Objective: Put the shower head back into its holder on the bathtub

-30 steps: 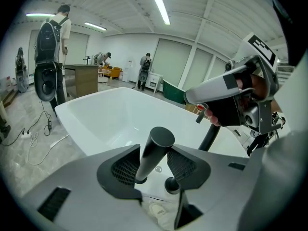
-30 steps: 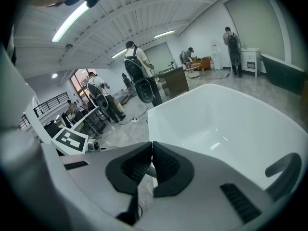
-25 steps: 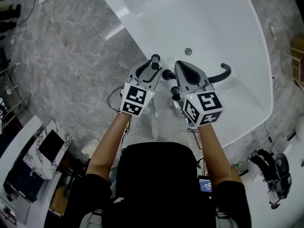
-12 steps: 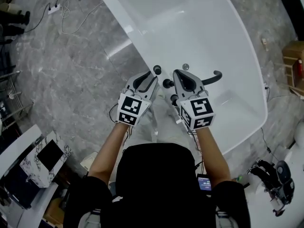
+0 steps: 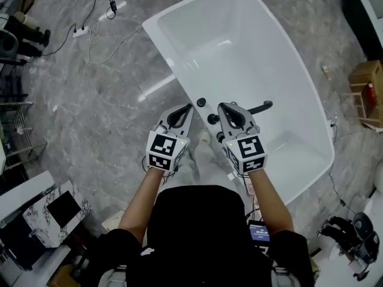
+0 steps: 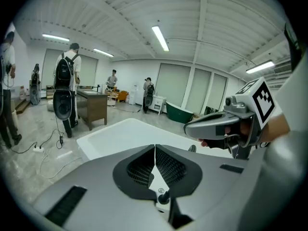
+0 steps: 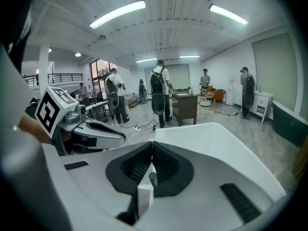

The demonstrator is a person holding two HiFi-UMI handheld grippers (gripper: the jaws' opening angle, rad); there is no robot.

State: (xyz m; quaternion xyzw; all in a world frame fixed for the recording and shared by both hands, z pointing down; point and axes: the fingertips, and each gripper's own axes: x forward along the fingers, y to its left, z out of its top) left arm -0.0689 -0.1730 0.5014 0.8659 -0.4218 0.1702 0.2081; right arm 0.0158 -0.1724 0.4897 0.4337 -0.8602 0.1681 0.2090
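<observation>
The white bathtub [image 5: 281, 58] lies in front of me. Black fittings stand on its near rim: a round-topped piece [image 5: 201, 102], a second knob [image 5: 212, 118] and a curved black arm [image 5: 262, 107]. I cannot tell which is the shower head. My left gripper [image 5: 187, 107] hangs above and just left of the fittings. Its jaws have just been closing and now meet with nothing between them [image 6: 154, 150]. A black knob [image 6: 163, 195] shows below them. My right gripper [image 5: 224, 106] hovers beside it, shut and empty [image 7: 152, 146]. It partly hides the curved arm.
Grey marble floor surrounds the tub. Cables and a power strip [image 5: 81, 31] lie at the far left. A marbled box [image 5: 48, 211] sits at the lower left and a cardboard box [image 5: 365, 76] at the right. Several people [image 7: 159, 93] and a wooden desk [image 6: 94, 107] stand beyond the tub.
Both grippers have lifted up and back from the fittings on the tub rim. The tub looks smaller as the view has risen. The left jaws have closed.
</observation>
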